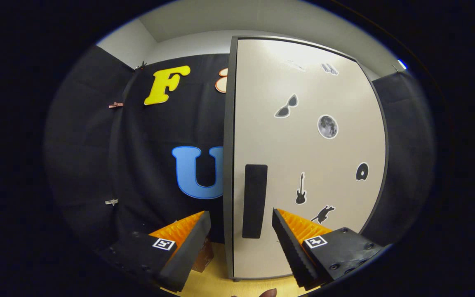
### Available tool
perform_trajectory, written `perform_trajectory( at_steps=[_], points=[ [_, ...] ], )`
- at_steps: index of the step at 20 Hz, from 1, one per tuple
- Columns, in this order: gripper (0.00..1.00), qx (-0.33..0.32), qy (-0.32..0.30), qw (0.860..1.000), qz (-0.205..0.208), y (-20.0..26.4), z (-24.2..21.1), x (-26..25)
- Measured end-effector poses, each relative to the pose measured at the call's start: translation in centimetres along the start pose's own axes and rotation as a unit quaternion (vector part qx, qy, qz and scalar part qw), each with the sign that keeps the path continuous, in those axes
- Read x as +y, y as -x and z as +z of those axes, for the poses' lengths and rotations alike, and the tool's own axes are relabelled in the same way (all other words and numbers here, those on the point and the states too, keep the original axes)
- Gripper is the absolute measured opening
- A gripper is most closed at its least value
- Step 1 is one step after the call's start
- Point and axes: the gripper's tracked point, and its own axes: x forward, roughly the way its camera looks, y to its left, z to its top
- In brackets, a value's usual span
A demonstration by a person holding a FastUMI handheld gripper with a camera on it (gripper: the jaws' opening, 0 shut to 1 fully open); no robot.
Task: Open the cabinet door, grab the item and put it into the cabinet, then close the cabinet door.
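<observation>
My hand-held gripper (241, 218) is spread wide, its two fingers apart and pinching nothing. Between the fingers and just beyond their tips I see the near edge of the cabinet door (309, 156) and its dark upright handle (255, 201); whether the tips are touching anything I cannot tell. The left finger reaches past the door's edge on the outer side, and the right finger lies in front of the door's pale face. Below my fingers runs the light wooden worktop (217, 284), on which the foot of the door seems to stand. A small brownish thing (204, 258) peeks out from behind the left finger, low on the worktop; too little of it shows for me to say what it is.

The door stands upright, with a dark rim around its pale panel. Stickers are scattered over the panel: a guitar (300, 189) just right of the handle, a small animal shape (323, 214) by my right fingertip, a moon (328, 126) higher up, and sunglasses (286, 107) above that.

Behind the door hangs the booth's black cloth wall (138, 165), with a few clips (115, 105) pinned to it on the left.
</observation>
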Motion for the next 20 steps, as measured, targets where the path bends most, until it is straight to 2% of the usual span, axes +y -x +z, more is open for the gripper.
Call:
perform_trajectory(
  at_steps=[5, 7, 10, 12, 13, 15, 16, 20],
  points=[
    [0.96, -0.004, 0.001, 0.999, -0.032, -3.6, -0.1, -1.2],
    [0.83, -0.007, 0.001, 0.999, -0.039, -4.4, 0.1, -1.7],
    [0.41, 0.0, -0.003, 1.0, -0.03, -5.3, -0.4, -1.8],
    [0.43, -0.004, 0.011, 1.0, -0.029, -5.0, -0.4, -1.9],
    [0.34, -0.002, 0.014, 1.0, -0.028, -5.0, -0.5, -2.0],
    [0.25, 0.009, -0.005, 1.0, -0.019, -5.1, -0.5, -2.1],
    [0.18, 0.018, -0.01, 1.0, -0.011, -4.7, -0.6, -2.0],
    [0.18, 0.025, -0.012, 0.999, 0.015, -2.9, -0.6, -1.9]
  ],
)
